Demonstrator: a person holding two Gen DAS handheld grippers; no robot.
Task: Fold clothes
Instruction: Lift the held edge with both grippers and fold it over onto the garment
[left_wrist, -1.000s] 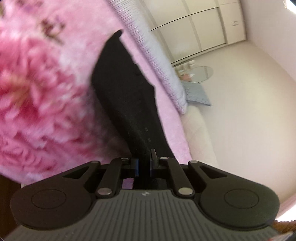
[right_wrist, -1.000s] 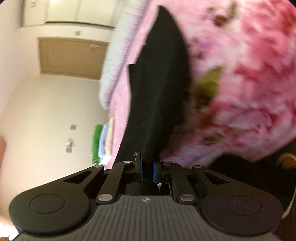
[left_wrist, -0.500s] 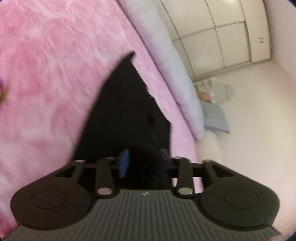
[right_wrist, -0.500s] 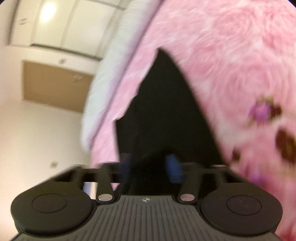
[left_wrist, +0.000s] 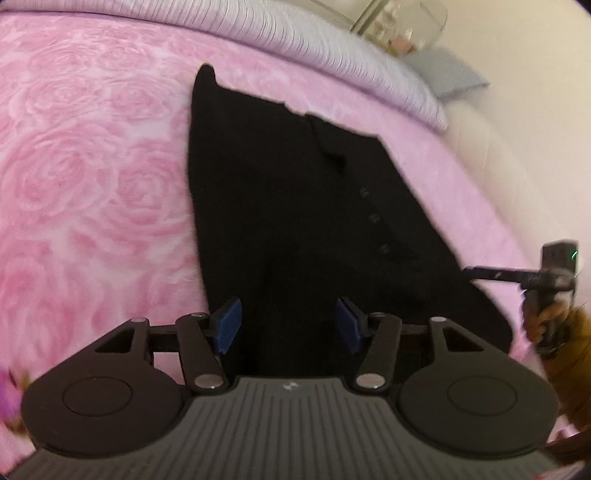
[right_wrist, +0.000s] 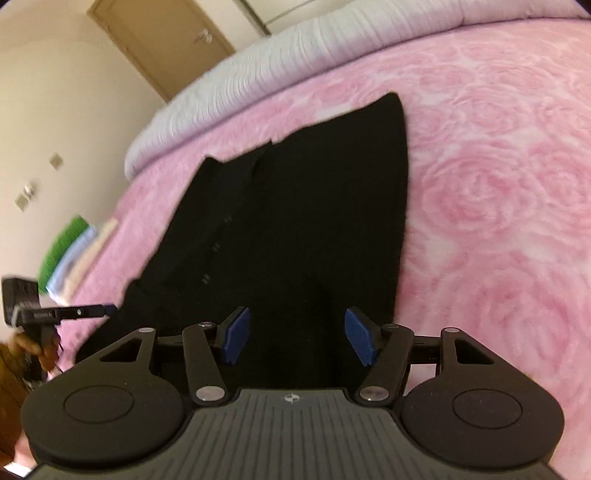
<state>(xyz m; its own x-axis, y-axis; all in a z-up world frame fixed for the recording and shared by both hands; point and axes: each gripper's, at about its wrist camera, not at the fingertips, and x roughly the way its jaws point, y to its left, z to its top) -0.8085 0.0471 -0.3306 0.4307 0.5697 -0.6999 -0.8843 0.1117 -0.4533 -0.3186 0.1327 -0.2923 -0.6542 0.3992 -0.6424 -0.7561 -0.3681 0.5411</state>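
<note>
both grippers let go since 1 s ago: pink rose blanket (left_wrist: 92, 192) carries the black garment (left_wrist: 295, 206) lying flat, its near hem hidden behind left gripper (left_wrist: 288, 325) & right gripper (right_wrist: 297, 334), jaws wide, empty; no legible writing.

Pink rose blanket (left_wrist: 92, 177), striped pillow (left_wrist: 332, 48), brown door (right_wrist: 159, 40).

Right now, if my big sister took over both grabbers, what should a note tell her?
Left gripper: open, holding nothing, over the near edge of the black garment.
Right gripper: open too, empty, over the same near edge.
The garment lies spread on the pink blanket, its small buttons facing up.
Done: garment laid out.
Left: fold it, then add it to the folded stack at the bed's edge.
</note>
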